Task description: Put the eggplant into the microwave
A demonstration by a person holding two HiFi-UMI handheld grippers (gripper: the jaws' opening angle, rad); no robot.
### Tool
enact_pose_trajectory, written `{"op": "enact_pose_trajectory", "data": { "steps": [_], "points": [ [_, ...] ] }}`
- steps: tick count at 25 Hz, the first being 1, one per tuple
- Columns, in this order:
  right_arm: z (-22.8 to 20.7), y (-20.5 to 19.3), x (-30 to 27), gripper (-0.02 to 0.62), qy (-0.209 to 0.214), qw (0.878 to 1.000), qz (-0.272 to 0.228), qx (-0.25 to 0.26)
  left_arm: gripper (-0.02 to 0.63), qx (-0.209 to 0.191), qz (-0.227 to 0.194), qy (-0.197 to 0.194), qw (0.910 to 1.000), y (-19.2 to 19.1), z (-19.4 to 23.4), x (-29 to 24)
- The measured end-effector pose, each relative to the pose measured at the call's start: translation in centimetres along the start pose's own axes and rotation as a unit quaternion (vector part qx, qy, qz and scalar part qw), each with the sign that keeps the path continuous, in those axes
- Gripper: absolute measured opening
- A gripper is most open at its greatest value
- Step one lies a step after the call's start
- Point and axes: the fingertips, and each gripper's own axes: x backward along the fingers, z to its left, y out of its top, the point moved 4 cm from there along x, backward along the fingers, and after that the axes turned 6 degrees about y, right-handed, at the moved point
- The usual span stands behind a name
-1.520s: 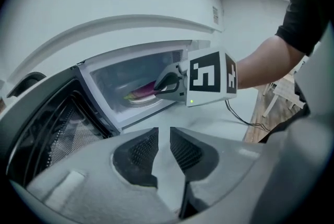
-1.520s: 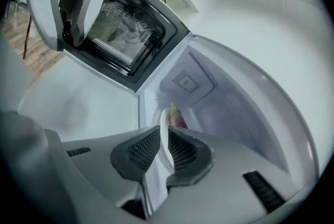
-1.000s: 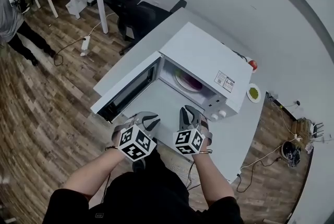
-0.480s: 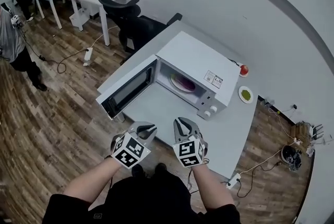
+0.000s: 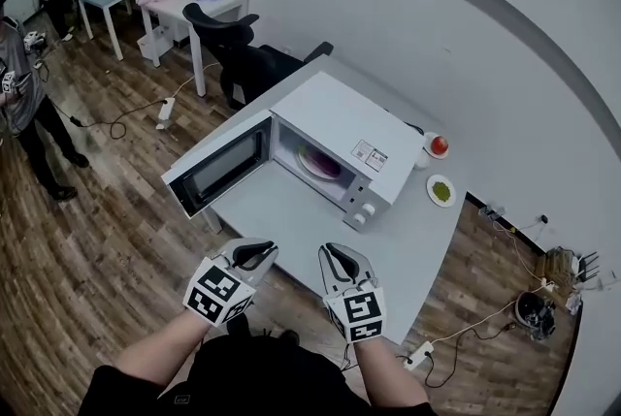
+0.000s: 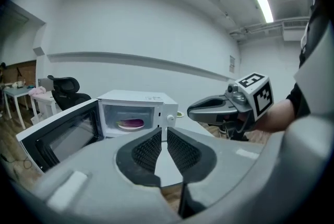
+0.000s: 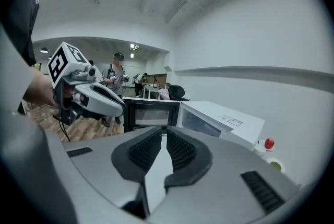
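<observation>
Eggplant [image 6: 131, 122] already inside the microwave [image 5: 340, 118], lying on a pale plate [image 6: 118, 124] mid-cavity. Looks done bar the door [image 5: 218, 172], swung wide open off the microwave's left side.

Risks, my read:
- Shutting that door with a hard claw: can slam, jolt the microwave, roll the eggplant off the plate. Glossy rounded purple skin, shallow rim, little to stop it.
- Open door juts out front-left of the microwave: easy to clip on a sweep in from that side.
- Pushing on the door's dark glass panel with smooth plastic: likely to skid. Safer on the white frame.
- Two round knobs [image 5: 361, 210] at the microwave's front right: easy to bump.

Left gripper [image 6: 164, 134]: well in front of the microwave, jaws nearly together, thin slit, nothing between. Right gripper [image 7: 164, 134]: beside it, equally far out front, jaws just closing down to a narrow gap, nothing between. Ribbed dark pads, grey moulded shells.

Microwave: white boxy case, flat top, small label. Table [image 5: 291, 210] under it: matte light grey, smooth. Right of the microwave: a round red fruit [image 5: 439, 145] and a small saucer [image 5: 441, 190] of something green, apart from each other.
</observation>
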Motion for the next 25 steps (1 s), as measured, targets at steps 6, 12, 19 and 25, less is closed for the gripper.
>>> {"op": "enact_pose_trajectory", "data": {
  "steps": [6, 12, 19, 25],
  "points": [
    [0.2, -1.1, 5.9, 0.031, 0.047, 0.996, -0.036, -0.062, 0.040, 0.026, -0.030, 0.005, 0.9992, 1.7, -4.7, 0.3],
    [1.5, -0.2, 9.9, 0.020, 0.090, 0.987, -0.077, -0.106, 0.034, 0.042, -0.070, 0.004, 0.9966, 4.4, -6.6, 2.5],
    [3.0, 2.1, 10.1, 0.014, 0.082, 0.983, -0.127, -0.108, 0.028, 0.025, -0.096, -0.006, 0.9951, 4.7, -7.5, 4.4],
    [4.6, 3.4, 9.4, 0.014, 0.100, 0.981, -0.135, -0.096, 0.014, 0.029, -0.109, -0.007, 0.9936, 5.2, -5.6, 5.4]
  ]
}}
